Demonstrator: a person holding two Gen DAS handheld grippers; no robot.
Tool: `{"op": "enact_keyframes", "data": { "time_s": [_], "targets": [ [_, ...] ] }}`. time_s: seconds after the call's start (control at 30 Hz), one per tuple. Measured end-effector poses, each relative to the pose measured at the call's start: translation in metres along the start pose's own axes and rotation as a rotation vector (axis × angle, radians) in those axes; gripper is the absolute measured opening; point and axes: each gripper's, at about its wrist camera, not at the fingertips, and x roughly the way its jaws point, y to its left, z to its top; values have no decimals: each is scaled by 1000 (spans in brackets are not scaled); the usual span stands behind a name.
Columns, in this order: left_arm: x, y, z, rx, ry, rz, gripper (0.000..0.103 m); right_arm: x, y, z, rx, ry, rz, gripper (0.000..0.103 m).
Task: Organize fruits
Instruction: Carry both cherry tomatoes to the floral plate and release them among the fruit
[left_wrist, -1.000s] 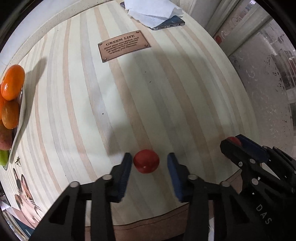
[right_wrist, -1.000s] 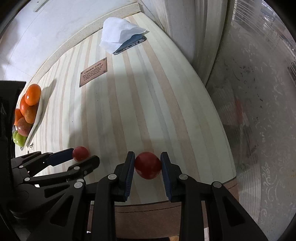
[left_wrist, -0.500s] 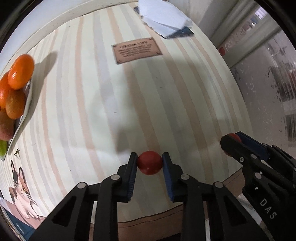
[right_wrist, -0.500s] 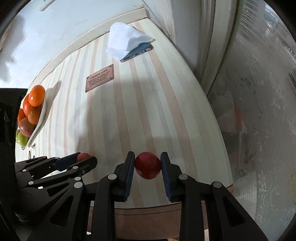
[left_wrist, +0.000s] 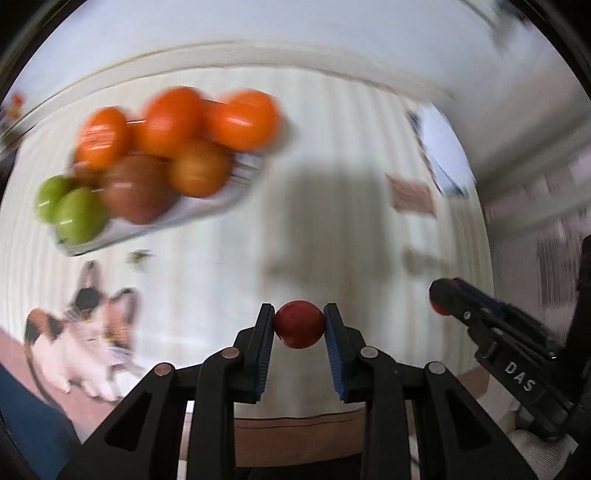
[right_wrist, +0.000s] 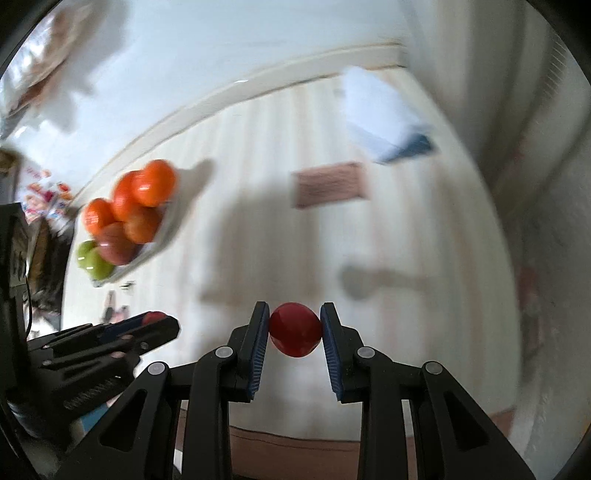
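Note:
My left gripper (left_wrist: 299, 325) is shut on a small red fruit (left_wrist: 298, 329) and holds it above the striped table. My right gripper (right_wrist: 294, 326) is shut on a second small red fruit (right_wrist: 294, 329), also lifted. A white plate (left_wrist: 207, 210) holds several oranges (left_wrist: 170, 122), a reddish apple (left_wrist: 138, 190) and two green fruits (left_wrist: 79, 216); it lies ahead and to the left of both grippers and shows in the right wrist view too (right_wrist: 162, 240). Each gripper appears in the other's view, the right one (left_wrist: 439, 299) and the left one (right_wrist: 157, 319). Both views are blurred by motion.
A brown label plate (right_wrist: 330, 184) lies on the striped table (right_wrist: 258, 166), and white paper over a dark flat item (right_wrist: 388, 122) lies at the far right by the wall. A cat picture (left_wrist: 85, 332) is near the table's left front. The table's front edge is just below the grippers.
Both grippers have lifted with their red fruits and swung left, so the fruit plate has come into the middle of both views. The left gripper closed on its fruit a second ago.

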Motion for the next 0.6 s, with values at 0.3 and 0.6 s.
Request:
{"op": "enact_keyframes", "data": {
  "time_s": [0.3, 0.6],
  "targets": [
    [-23, 122, 21, -269, -55, 40, 25, 55, 122, 40, -166, 30, 189, 31],
    [12, 161, 44, -362, -15, -8, 25, 116, 182, 59, -255, 75, 191, 31]
  ]
}}
